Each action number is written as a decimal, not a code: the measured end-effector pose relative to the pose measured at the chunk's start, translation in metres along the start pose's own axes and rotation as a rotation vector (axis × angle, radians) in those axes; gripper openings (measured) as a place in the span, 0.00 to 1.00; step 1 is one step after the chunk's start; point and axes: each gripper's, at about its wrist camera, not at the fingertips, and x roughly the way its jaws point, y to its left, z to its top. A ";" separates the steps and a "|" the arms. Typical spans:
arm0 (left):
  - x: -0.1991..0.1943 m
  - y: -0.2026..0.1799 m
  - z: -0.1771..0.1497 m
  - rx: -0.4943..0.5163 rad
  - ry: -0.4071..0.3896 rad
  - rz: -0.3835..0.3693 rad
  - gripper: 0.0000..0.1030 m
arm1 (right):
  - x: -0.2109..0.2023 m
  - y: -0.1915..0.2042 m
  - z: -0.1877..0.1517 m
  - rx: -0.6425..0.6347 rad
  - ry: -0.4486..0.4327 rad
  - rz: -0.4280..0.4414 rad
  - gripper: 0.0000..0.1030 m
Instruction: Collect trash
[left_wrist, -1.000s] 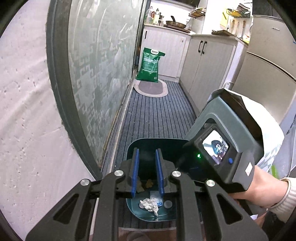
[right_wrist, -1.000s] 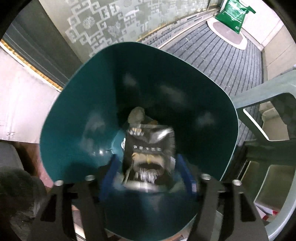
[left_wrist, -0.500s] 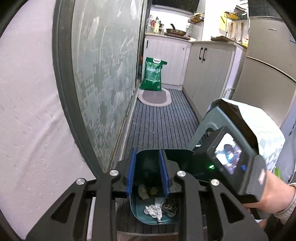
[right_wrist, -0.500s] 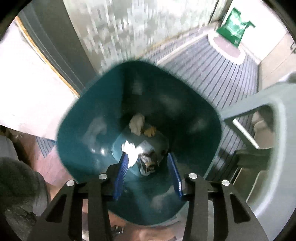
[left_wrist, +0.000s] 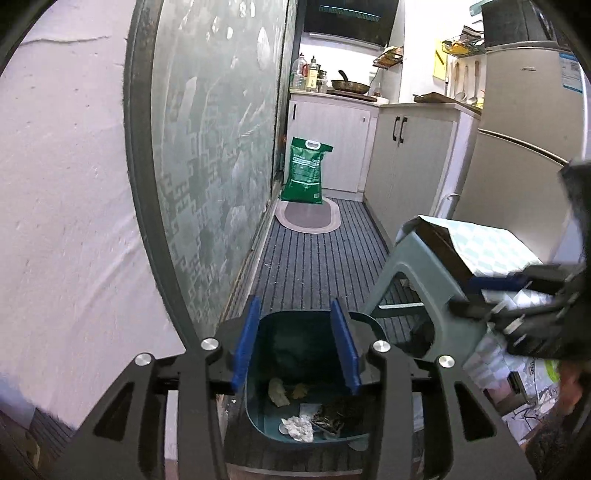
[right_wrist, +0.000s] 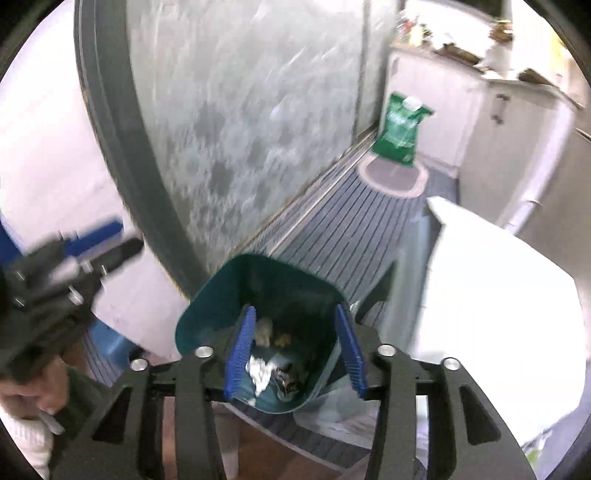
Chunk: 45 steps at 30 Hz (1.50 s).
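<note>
A teal trash bin (left_wrist: 266, 413) stands on the floor below both grippers; it also shows in the right wrist view (right_wrist: 207, 314). Inside lie a crumpled white tissue (left_wrist: 297, 428), a dark crumpled wrapper (left_wrist: 328, 419) and pale scraps (left_wrist: 279, 391). My left gripper (left_wrist: 297, 347) is open and empty above the bin. My right gripper (right_wrist: 295, 350) is open and empty above the bin; it also shows at the right edge of the left wrist view (left_wrist: 517, 295).
A grey-green plastic stool (left_wrist: 417, 280) with a checked paper bag (left_wrist: 491, 251) on it stands right of the bin. A frosted glass door (left_wrist: 218, 140) runs along the left. A green sack (left_wrist: 306, 171) stands far down the striped floor mat (left_wrist: 317, 258), by white cabinets (left_wrist: 410, 166).
The right gripper let the dark wrapper fall into the bin, opened and rose away from it. The left gripper opened wider and lifted a little.
</note>
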 end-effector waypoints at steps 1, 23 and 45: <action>-0.004 -0.003 -0.002 0.005 -0.006 0.003 0.52 | -0.014 -0.007 -0.003 0.007 -0.033 -0.008 0.57; -0.086 -0.059 -0.042 0.070 -0.028 0.012 0.91 | -0.200 -0.074 -0.129 0.067 -0.271 -0.085 0.97; -0.149 -0.101 -0.029 0.064 -0.081 0.044 0.92 | -0.200 -0.077 -0.154 0.095 -0.264 -0.004 0.97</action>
